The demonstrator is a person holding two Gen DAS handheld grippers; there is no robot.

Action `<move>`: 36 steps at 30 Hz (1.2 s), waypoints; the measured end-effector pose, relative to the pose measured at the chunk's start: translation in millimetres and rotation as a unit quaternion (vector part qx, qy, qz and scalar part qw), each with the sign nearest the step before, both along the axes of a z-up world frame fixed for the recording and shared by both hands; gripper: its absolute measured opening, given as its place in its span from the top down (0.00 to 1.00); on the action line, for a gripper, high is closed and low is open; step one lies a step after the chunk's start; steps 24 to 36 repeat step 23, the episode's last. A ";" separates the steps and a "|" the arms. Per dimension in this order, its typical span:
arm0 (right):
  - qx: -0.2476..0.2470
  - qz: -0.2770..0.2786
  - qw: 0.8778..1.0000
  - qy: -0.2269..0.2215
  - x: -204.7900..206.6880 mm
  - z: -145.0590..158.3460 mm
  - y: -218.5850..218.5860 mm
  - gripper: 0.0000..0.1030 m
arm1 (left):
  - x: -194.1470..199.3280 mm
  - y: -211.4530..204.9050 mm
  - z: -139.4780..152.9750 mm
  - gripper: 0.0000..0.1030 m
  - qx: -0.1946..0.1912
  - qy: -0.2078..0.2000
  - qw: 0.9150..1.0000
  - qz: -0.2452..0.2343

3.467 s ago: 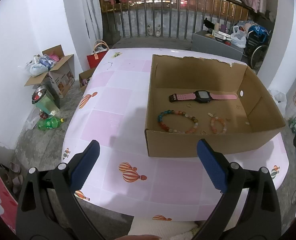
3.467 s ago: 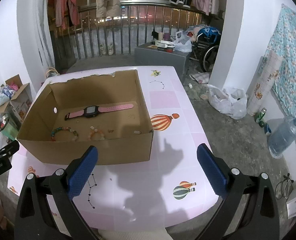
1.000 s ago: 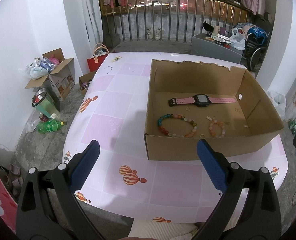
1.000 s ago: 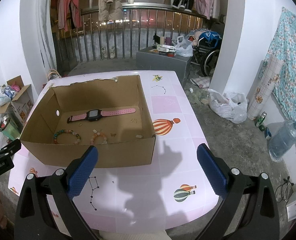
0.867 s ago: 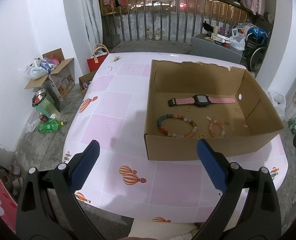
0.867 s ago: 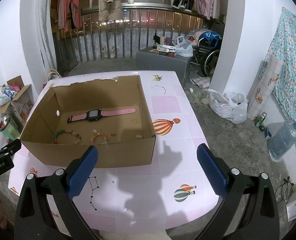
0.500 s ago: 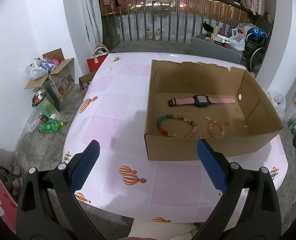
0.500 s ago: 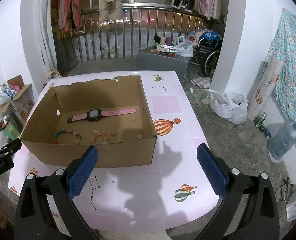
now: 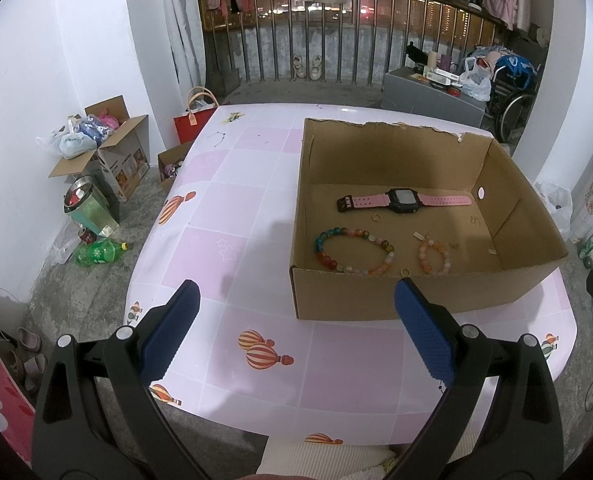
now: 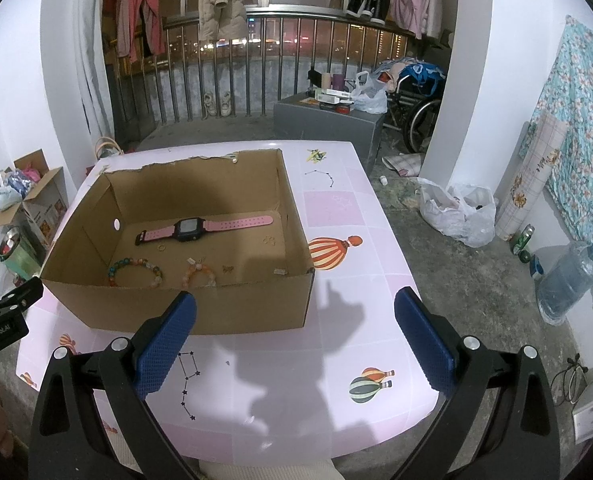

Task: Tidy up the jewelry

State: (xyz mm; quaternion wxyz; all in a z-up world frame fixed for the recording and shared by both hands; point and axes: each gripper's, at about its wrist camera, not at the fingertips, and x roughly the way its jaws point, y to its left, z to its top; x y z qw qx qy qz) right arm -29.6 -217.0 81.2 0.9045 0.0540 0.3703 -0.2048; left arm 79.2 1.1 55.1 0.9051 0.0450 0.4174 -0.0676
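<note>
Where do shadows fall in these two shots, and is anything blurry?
Right wrist: hard dark shadows on the table beyond the open right gripper. Left wrist: softer shadow left of the box, whose far inner wall is dim; left gripper open. Both sharp, fisheye-bent at the edges.

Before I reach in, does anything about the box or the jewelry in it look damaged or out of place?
The cardboard box has a ragged, torn top edge along its far wall. Inside, the pink watch, two bead bracelets and several tiny pieces lie loose on the floor, unsorted. Nothing has spilled onto the table.
</note>
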 end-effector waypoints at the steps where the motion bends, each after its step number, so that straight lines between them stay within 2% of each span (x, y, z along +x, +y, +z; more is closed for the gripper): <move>1: -0.001 0.000 1.000 0.000 0.1 -0.4 -0.1 0.06 | -1.4 0.6 -0.7 0.09 0.000 0.000 1.000 0.000; 36: 0.001 0.000 1.000 0.001 -0.5 -0.5 -0.3 0.06 | -1.1 -0.2 -0.1 0.09 0.000 0.000 1.000 0.000</move>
